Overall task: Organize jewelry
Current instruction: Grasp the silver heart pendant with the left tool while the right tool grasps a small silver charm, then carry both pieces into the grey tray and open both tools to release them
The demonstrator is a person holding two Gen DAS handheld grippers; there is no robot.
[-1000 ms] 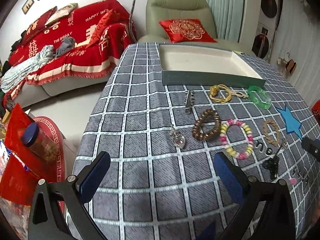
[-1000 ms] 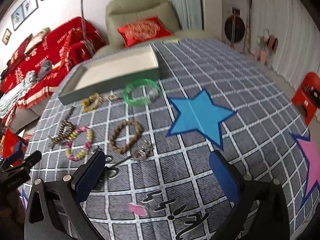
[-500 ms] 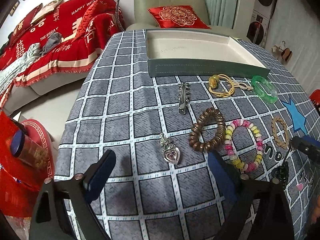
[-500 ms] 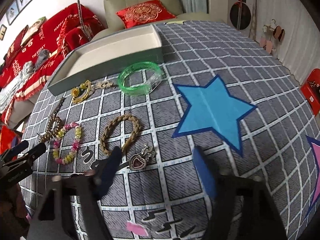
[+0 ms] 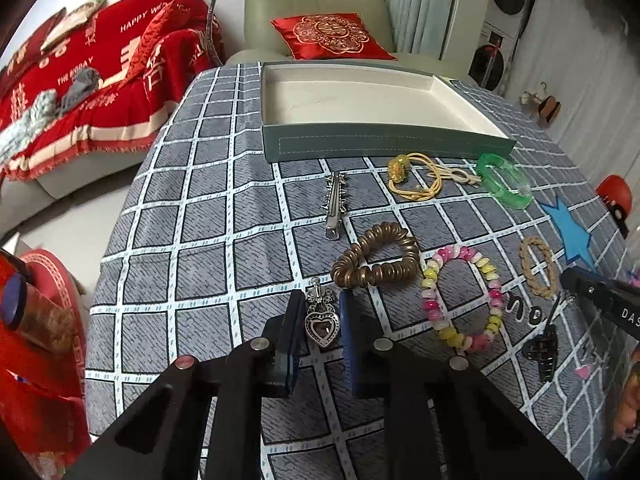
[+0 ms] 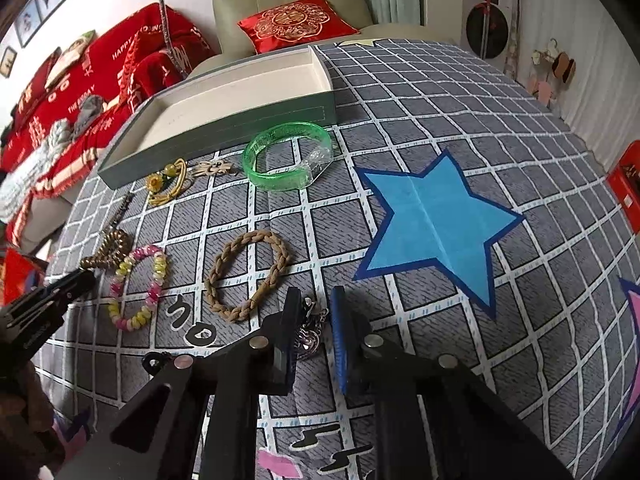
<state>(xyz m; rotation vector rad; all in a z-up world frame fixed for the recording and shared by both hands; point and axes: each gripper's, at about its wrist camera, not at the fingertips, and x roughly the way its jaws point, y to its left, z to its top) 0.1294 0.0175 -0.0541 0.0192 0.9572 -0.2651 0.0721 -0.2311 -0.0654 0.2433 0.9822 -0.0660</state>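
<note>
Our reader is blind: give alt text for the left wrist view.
The left gripper brackets a silver heart-shaped pendant on a grey checked tablecloth. Beyond lie a brown coil bracelet, a pink-and-yellow bead bracelet and an open grey-green tray.

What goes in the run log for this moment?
left gripper: closing around heart pendant | right gripper: around second pendant | tray: empty

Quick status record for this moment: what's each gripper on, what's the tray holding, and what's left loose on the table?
left gripper: closed around silver heart pendant, on the cloth
right gripper: closed around second heart charm, on the cloth
tray: nothing visible inside
loose on table: spiked hair clip, brown coil bracelet, pink-yellow bead bracelet, braided tan bracelet, green bangle, yellow cord bracelet, black claw clip
</note>
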